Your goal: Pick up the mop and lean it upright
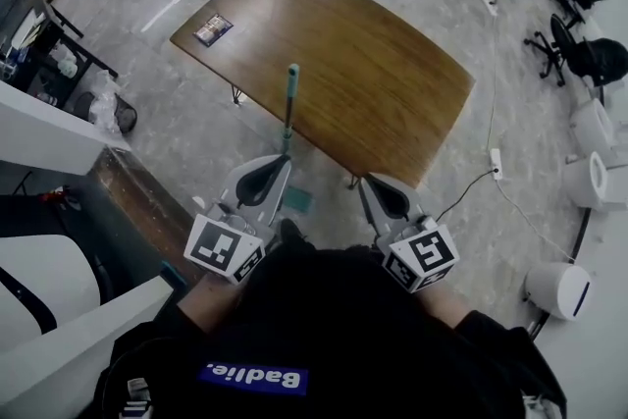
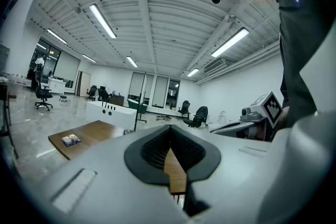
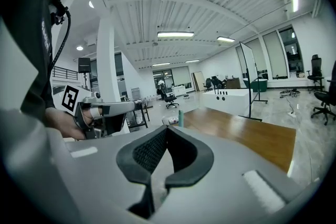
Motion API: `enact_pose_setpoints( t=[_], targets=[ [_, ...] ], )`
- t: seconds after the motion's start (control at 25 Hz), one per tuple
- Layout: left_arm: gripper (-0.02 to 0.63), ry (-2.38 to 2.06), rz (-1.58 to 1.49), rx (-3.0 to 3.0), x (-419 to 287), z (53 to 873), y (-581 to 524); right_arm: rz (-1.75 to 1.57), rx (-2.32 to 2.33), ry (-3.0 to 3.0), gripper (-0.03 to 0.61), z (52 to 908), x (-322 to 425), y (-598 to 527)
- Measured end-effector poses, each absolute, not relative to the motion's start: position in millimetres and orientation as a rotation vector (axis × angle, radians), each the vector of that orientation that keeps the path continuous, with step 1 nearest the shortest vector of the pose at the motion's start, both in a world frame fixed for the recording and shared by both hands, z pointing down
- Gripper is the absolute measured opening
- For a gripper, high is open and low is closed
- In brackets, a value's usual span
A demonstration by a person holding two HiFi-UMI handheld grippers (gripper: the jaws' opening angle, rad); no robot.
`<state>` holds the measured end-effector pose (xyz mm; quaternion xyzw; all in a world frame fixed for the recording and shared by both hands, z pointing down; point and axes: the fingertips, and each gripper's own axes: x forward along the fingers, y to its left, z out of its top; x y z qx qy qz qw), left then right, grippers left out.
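The mop (image 1: pixel 290 108) has a teal handle and stands upright against the near edge of the wooden table (image 1: pixel 373 83). Its teal head (image 1: pixel 297 200) rests on the floor. My left gripper (image 1: pixel 267 178) is just below and left of the handle, apart from it, shut and empty. My right gripper (image 1: pixel 385 197) is further right, also shut with nothing in it. The right gripper view shows the handle's teal top (image 3: pixel 181 118) past the closed jaws, with the left gripper (image 3: pixel 100 110) beside it. In the left gripper view the jaws meet over the table (image 2: pixel 89 134).
A small flat box (image 1: pixel 213 29) lies on the table's far left corner. A power strip with cable (image 1: pixel 496 162) and white bins (image 1: pixel 556 289) are on the floor at right. A white counter (image 1: pixel 49 132) stands at left, office chairs (image 1: pixel 589 59) further off.
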<state>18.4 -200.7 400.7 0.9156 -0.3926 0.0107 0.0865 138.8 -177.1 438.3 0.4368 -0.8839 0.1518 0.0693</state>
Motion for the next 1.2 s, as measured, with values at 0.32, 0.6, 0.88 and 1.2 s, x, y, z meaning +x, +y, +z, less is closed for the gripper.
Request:
enact_pose_setpoints(
  t=[0.32, 0.6, 0.88, 1.2],
  targets=[
    [0.020, -1.186, 0.075, 2.712, 18.9, 410.5, -223.3, 0.446, 1.281, -2.645, 0.006, 442.8, 139.6, -196.3],
    [0.051, -1.229, 0.145, 2.712, 22.7, 414.7, -237.6, 0.429, 1.248, -2.675, 0.006, 429.6, 142.5, -220.3],
    [0.080, -1.268, 0.221, 2.711, 23.2, 431.2, -248.0, 0.428, 1.205, -2.690, 0.006, 433.6, 145.9, -227.4],
    [0.118, -1.273, 0.349, 2.698, 24.0, 469.0, -262.3, 0.424, 1.233, -2.661, 0.006, 435.0, 161.8, -230.7]
  ],
)
